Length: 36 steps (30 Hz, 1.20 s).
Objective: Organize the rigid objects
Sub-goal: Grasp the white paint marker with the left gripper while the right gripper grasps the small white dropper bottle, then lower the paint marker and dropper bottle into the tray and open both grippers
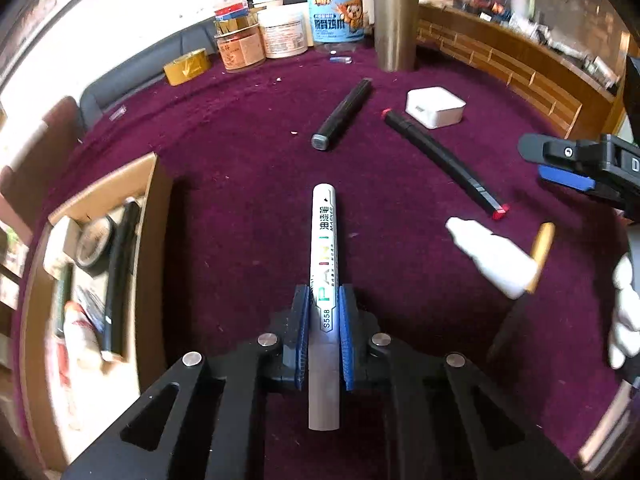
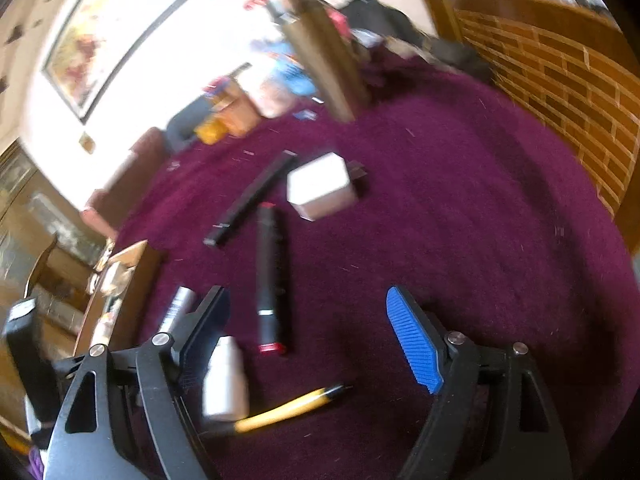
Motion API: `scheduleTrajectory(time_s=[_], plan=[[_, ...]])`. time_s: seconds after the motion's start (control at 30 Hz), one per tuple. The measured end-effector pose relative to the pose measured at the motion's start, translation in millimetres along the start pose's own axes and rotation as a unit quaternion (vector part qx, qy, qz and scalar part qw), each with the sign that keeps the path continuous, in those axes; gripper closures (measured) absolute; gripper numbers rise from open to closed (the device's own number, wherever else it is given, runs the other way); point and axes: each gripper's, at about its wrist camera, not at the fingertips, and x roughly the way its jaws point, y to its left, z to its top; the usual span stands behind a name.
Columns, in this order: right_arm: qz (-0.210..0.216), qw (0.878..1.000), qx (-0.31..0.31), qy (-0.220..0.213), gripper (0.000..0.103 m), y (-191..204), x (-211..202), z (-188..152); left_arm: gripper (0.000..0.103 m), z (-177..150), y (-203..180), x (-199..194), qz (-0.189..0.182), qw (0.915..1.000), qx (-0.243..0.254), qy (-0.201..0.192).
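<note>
A soft dark-purple cloth [image 1: 248, 128] covers the table, with a white wall and a framed picture [image 2: 120, 28] behind it and a brown wooden rack [image 1: 516, 68] along the far right side. At the left edge sits an open brown cardboard box [image 1: 150, 216]; inside it lie a long black pen [image 1: 120, 276], a round dark tin [image 1: 94, 242] and some other small things too blurry to name. At the back of the table stand a clear plastic jar with a blue cartoon label [image 1: 335, 14], a white tub [image 1: 283, 34], an orange-labelled clear jar [image 1: 240, 46], a yellow roll of tape [image 1: 187, 66] and a tall steel cup [image 1: 396, 16]. The left gripper [image 1: 325, 312] points down at the cloth, and its blue pads are squeezed tight on a white and silver paint marker [image 1: 325, 240], which sticks out straight ahead between the fingers, just to the right of the box. Out on the cloth lie a black marker with a grey cap [image 1: 342, 114], a black marker with red ends [image 1: 444, 164], a small white square charger block [image 1: 435, 107], a little white plastic bottle [image 1: 490, 258] and a yellow pen [image 1: 541, 258] that touches the bottle. The right gripper [image 2: 320, 340] hangs tilted over the bottle and the yellow pen with its fingers spread wide apart, and nothing is held between them. In the left wrist view, a white-gloved hand [image 1: 624, 312] shows at the right edge.
</note>
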Motion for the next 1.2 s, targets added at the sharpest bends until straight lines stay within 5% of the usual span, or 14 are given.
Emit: scheduleTrajectory(time_s=[0.2, 0.33, 0.43, 0.5, 0.53, 0.67, 0.93, 1.2], plan=[[-0.001, 0.99, -0.121, 0.074, 0.023, 64, 21, -21, 0.092, -15, 16, -32, -0.063, 0.9961, -0.057, -0.025], [-0.038, 0.977, -0.183, 0.099, 0.049, 94, 40, -39, 0.092, -25, 32, -56, -0.089, 0.9908, -0.093, -0.043], [-0.073, 0.972, -0.193, 0.114, 0.051, 98, 56, -44, 0.092, -36, 49, -73, -0.091, 0.988, -0.111, -0.056], [-0.091, 0.97, -0.188, 0.121, 0.064, 94, 63, -47, 0.092, -43, 62, -82, -0.091, 0.986, -0.125, -0.062], [-0.103, 0.97, -0.191, 0.113, 0.079, 94, 62, -46, 0.092, -49, 69, -86, -0.088, 0.9849, -0.134, -0.066], [-0.104, 0.973, -0.17, 0.117, 0.08, 85, 57, -41, 0.092, -67, 102, -96, -0.068, 0.9809, -0.165, -0.078], [0.003, 0.985, -0.14, 0.1, 0.08, 126, 33, -18, 0.092, -95, 179, -84, -0.014, 0.9701, -0.235, -0.059], [0.109, 0.968, -0.163, 0.154, 0.08, 211, 69, -25, 0.092, -100, 215, -57, 0.014, 0.966, -0.258, -0.012]])
